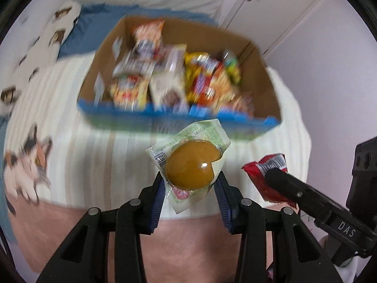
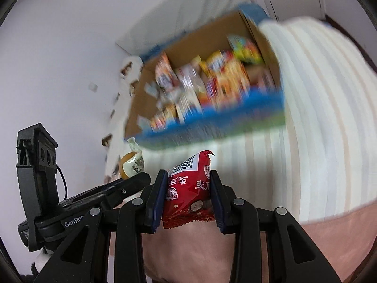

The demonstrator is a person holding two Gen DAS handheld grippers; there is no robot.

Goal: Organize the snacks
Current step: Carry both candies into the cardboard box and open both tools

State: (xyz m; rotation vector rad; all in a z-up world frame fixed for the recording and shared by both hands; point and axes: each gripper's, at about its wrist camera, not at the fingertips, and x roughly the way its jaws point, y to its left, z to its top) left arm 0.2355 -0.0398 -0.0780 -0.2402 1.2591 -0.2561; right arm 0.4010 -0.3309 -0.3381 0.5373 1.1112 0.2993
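Observation:
My left gripper (image 1: 190, 184) is shut on a clear-wrapped round brown jelly cup (image 1: 192, 167), held above the bed in front of the box. My right gripper (image 2: 188, 181) is shut on a red snack packet (image 2: 188, 186) with a barcode end. The packet also shows in the left wrist view (image 1: 266, 176), to the right of the jelly. The jelly cup shows in the right wrist view (image 2: 130, 162), to the left. A cardboard box (image 1: 99, 75) with a blue front edge lies ahead, full of several colourful snack packs (image 1: 169, 75). It also shows in the right wrist view (image 2: 212, 122), blurred.
The box rests on a cream striped blanket (image 1: 82, 146) over a pink sheet (image 1: 188, 247). A cat-print pillow (image 1: 28, 165) lies at the left. A blue cloth (image 1: 94, 23) is behind the box. A white wall (image 1: 329, 70) and cupboard doors are to the right.

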